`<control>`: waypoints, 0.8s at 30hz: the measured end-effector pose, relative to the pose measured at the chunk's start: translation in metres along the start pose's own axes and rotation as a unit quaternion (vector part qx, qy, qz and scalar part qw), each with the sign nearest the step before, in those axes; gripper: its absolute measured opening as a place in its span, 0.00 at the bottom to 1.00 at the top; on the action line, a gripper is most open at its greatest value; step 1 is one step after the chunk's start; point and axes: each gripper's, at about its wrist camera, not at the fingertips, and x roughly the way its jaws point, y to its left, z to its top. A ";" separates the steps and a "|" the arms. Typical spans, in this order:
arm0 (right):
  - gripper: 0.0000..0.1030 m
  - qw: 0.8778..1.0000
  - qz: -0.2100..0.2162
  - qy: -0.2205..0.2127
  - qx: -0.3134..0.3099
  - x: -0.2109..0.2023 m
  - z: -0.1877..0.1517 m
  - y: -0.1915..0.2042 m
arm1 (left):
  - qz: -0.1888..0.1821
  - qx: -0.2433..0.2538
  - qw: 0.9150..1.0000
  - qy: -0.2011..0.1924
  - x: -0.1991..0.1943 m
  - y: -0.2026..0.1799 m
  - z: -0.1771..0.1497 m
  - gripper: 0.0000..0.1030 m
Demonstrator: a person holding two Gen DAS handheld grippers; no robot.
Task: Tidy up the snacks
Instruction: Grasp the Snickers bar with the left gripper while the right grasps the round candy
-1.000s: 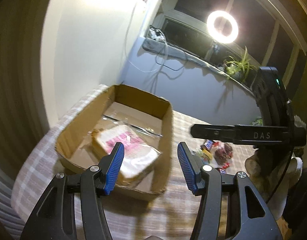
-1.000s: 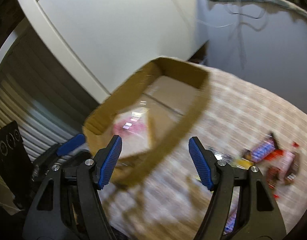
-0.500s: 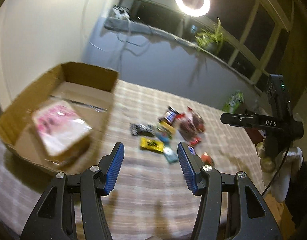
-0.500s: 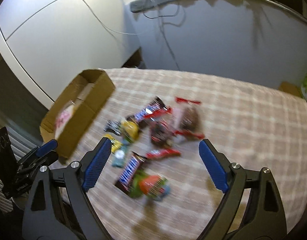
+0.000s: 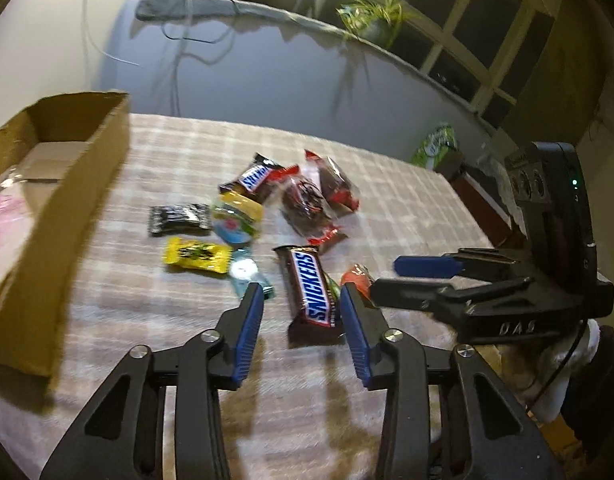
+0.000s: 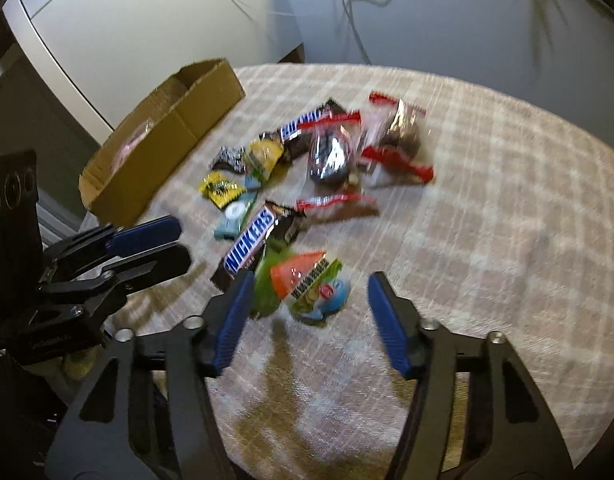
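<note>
The left gripper [image 5: 301, 312], jaws spread and empty, frames the near Snickers bar [image 5: 313, 289]. The right gripper [image 6: 309, 308], equally wide, brackets the orange-and-green packet [image 6: 307, 286], probably dried fruit. Both line up for lifts toward the cardboard box [image 5: 73, 184] at far left (one pink pack inside).

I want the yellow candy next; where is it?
In the left wrist view, the yellow candy lies on the tablecloth between the cardboard box and the Snickers bar.

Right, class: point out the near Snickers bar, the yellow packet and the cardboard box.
Snickers bar [image 5: 313, 287], left wrist view, middle of its printed name.
Yellow packet [image 5: 196, 255], left wrist view, centre of the wrapper.
Cardboard box [image 6: 175, 128], right wrist view, its long outer wall.
</note>
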 end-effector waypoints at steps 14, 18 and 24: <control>0.47 1.000 -0.017 -0.002 -0.014 0.017 0.000 -0.004 | 0.033 0.040 0.998 0.046 0.039 -0.012 0.006 0.27; 0.43 0.999 -0.035 -0.001 -0.034 0.019 0.001 -0.001 | 0.039 0.047 0.997 0.052 0.046 -0.010 0.003 0.27; 0.39 0.998 -0.049 -0.005 -0.047 0.018 -0.004 0.003 | 0.043 0.050 0.997 0.045 0.049 -0.009 0.002 0.26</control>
